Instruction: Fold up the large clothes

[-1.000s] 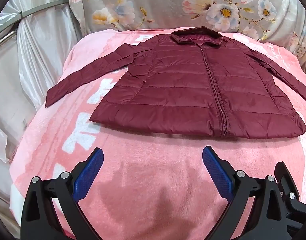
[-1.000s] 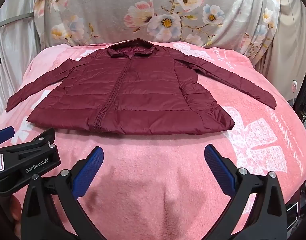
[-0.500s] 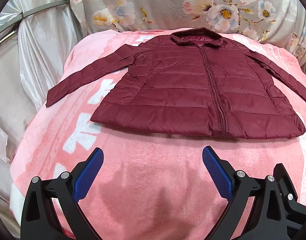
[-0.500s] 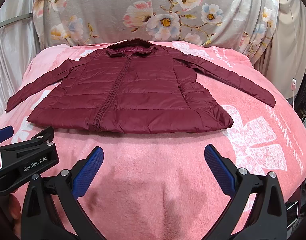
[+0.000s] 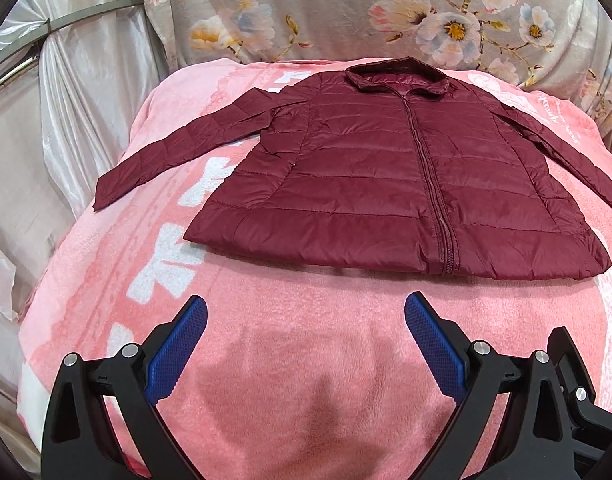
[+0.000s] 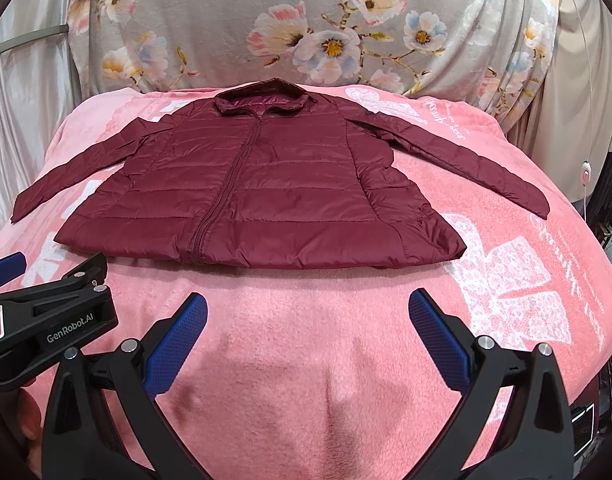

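Note:
A dark red quilted jacket (image 5: 386, 184) lies flat, front up and zipped, on a pink blanket (image 5: 290, 340), with both sleeves spread out to the sides. It also shows in the right wrist view (image 6: 266, 196). My left gripper (image 5: 306, 316) is open and empty, over the blanket just short of the jacket's hem. My right gripper (image 6: 308, 316) is open and empty, also short of the hem. The left gripper's body (image 6: 46, 320) shows at the left of the right wrist view.
A floral grey cloth (image 6: 306, 28) hangs behind the bed. Shiny white curtains (image 5: 46, 120) hang at the left, and beige curtains (image 6: 578, 60) at the right. The blanket (image 6: 526, 280) drops off at the right edge.
Both grippers have shifted very slightly; the jacket sits a touch higher in both views. Nothing was grasped or moved.

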The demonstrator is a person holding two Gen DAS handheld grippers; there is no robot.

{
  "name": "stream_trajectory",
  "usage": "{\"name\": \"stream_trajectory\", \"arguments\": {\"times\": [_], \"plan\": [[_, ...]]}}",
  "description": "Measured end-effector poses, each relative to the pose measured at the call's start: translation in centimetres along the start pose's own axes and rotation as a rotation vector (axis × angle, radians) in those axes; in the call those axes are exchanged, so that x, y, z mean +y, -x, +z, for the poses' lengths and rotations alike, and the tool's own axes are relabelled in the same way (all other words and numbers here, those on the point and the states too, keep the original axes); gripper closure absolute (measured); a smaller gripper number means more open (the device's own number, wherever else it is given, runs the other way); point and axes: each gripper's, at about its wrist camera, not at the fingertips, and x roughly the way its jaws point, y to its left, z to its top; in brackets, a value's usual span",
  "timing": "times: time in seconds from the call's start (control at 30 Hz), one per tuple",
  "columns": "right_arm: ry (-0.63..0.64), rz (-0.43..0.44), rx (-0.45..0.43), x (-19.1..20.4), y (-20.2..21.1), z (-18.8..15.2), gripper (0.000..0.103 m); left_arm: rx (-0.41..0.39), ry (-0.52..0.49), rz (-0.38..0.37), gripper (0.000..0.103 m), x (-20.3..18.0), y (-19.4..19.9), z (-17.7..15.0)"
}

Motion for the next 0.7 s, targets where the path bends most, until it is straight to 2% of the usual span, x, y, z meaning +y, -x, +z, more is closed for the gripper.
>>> {"name": "stream_trajectory", "arguments": {"times": [0.7], "plan": [[0.002,-0.001,-0.002,0.46,0.04,-0.05,0.005,0.000,0.011,-0.003,0.006,0.68,0.12,-0.20]]}}
